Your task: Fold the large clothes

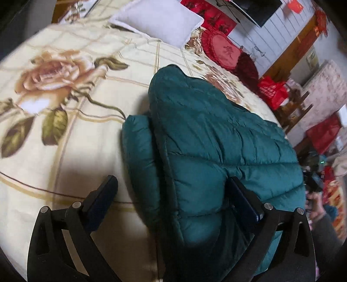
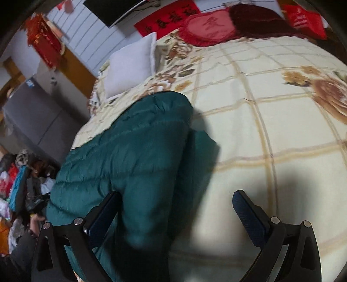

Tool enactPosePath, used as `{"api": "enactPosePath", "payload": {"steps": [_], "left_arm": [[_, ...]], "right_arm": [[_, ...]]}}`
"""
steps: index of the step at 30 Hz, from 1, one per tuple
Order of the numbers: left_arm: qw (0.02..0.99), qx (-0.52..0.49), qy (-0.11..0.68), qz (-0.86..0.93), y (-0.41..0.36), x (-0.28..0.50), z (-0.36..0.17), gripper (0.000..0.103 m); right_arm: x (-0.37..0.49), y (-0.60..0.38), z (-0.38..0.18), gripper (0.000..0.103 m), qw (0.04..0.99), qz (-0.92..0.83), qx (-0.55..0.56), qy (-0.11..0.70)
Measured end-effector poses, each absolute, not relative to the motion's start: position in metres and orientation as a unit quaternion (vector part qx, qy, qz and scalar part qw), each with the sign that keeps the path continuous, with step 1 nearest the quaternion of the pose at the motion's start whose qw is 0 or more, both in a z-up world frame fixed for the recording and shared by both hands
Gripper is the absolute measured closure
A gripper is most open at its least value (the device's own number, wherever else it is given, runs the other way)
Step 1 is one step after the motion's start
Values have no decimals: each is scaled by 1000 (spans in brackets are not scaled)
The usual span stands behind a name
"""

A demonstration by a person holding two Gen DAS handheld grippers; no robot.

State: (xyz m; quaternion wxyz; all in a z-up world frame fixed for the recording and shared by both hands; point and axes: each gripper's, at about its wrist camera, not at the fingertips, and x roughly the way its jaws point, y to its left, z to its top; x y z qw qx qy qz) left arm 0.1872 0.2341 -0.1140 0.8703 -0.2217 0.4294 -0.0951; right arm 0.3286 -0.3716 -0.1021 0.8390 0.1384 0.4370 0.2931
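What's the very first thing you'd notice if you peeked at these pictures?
The big puffy teal jacket jumps out first, lying folded on the cream bedspread printed with large roses. Beyond it, at the far end of the bed, sit a white pillow and a bright red heart-shaped cushion. Up close, the left gripper and the right gripper both stand wide open by the jacket's near end.

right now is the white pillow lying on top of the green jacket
No, the white pillow lies on the bedspread beyond the green jacket, clear of it.
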Motion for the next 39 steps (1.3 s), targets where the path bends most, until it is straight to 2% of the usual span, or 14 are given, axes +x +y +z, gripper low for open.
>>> {"api": "enactPosePath", "payload": {"steps": [4,10,12,14,17,22,24,26,29,32,39], "left_arm": [[875,-210,422,-113,235,186,-113,1],[875,-202,420,-127,232,199,-112,0],[877,-200,418,-128,229,203,-112,3],[881,-196,408,-139,224,201,-108,21],[893,-174,391,-140,216,194,-102,41],[911,-144,367,-120,205,184,-94,59],[918,-128,360,-107,198,181,-88,65],[924,-118,351,-93,194,175,-79,72],[930,-119,339,-79,191,165,-67,77],[933,-126,328,-75,190,155,-54,79],[936,-143,308,-94,187,123,-16,79]], "right_arm": [[335,-357,-106,0,823,346,141,427],[324,-352,-107,19,816,374,134,419],[318,-351,-105,24,824,369,123,412],[311,-349,-103,28,833,361,109,406],[303,-348,-100,33,842,353,94,397],[291,-343,-95,38,860,327,64,386],[279,-336,-87,43,876,302,33,375],[270,-334,-79,55,887,281,26,366],[250,-329,-61,65,903,250,4,349],[237,-326,-45,71,911,231,-3,341],[208,-326,1,73,920,222,-16,322]]}}
